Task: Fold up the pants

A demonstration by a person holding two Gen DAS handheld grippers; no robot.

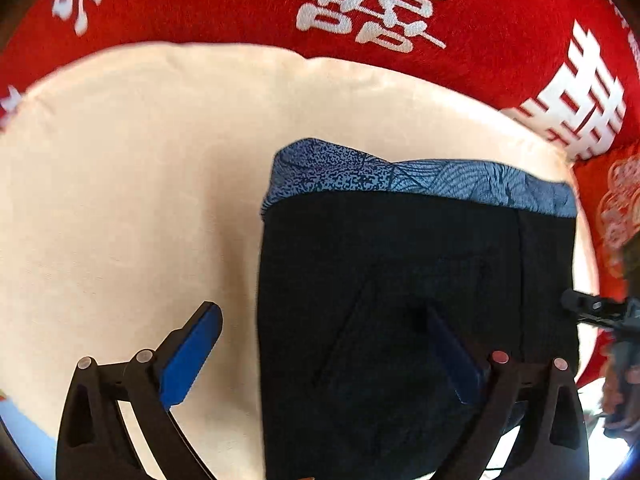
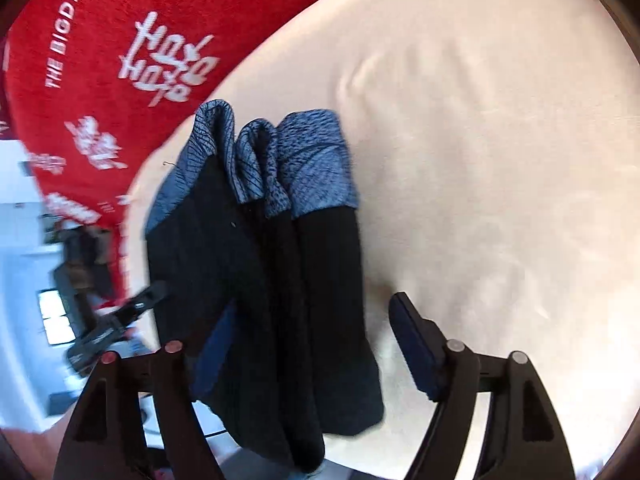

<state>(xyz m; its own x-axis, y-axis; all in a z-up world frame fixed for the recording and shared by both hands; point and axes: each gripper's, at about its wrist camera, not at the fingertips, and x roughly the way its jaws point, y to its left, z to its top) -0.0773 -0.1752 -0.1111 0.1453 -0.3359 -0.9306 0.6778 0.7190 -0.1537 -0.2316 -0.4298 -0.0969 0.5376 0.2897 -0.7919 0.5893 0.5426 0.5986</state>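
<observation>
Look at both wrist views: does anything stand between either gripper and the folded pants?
Nothing visible does. The left gripper and right gripper both hang open directly over the pants on the cream cloth.

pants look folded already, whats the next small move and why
Probably lift both grippers clear. The left gripper and right gripper stand open, gripping nothing, and the pants lie as a folded stack on the cream cushion; its blue band looks slightly bunched.

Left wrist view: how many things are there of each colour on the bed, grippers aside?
Black with blue patterned band: 1, the folded pants
Cream: 1, the sheet
Red with white lettering: 1, the blanket
Total: 3
</observation>
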